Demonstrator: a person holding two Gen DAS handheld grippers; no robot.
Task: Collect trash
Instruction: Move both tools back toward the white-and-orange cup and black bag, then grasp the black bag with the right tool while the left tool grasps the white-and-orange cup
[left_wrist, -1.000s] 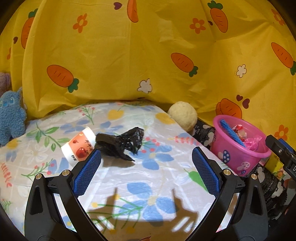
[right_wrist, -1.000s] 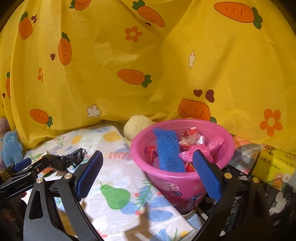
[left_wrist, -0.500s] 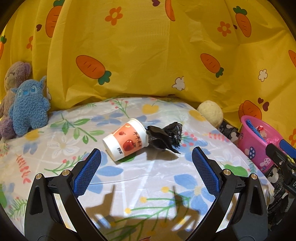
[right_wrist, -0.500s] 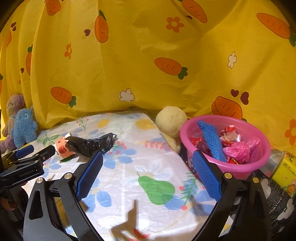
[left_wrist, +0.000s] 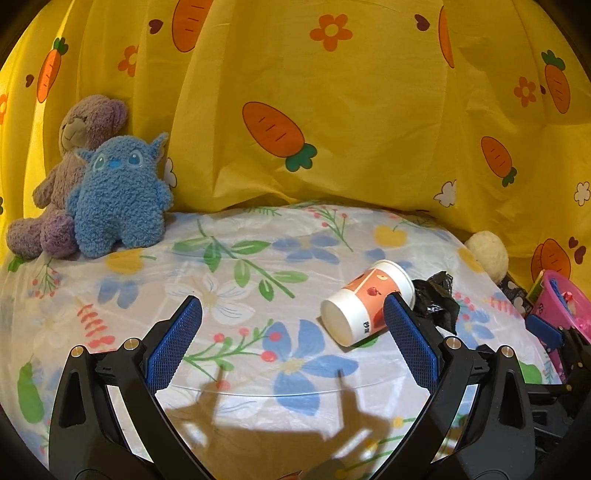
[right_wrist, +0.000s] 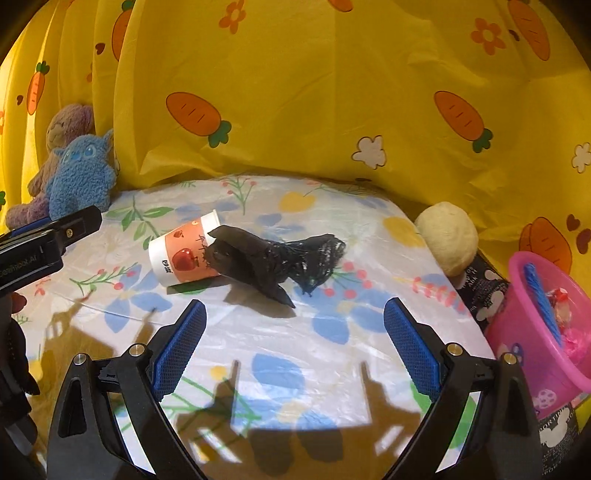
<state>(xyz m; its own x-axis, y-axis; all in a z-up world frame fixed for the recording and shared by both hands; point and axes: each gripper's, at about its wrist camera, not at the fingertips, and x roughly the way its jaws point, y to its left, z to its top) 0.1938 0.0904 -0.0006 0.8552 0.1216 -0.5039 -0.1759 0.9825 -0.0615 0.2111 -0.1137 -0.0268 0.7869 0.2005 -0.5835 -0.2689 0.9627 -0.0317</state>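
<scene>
While both claws gape empty, only the right claw (right_wrist: 291, 332) view shows the black bag (right_wrist: 273, 258) whole.

L gripper (left_wrist: 291, 317): jaws spread wide, nothing between the blue pads (left_wrist: 173, 343), held low over the near edge of the table, pointing toward its back-left corner. R gripper (right_wrist: 294, 319): jaws also wide apart w/ nothing gripped, blue pads (right_wrist: 410, 343) hovering above the table's near edge, aimed at the middle. In the R wrist view the L gripper's black body pokes in from the left edge, well apart from the R one.
</scene>
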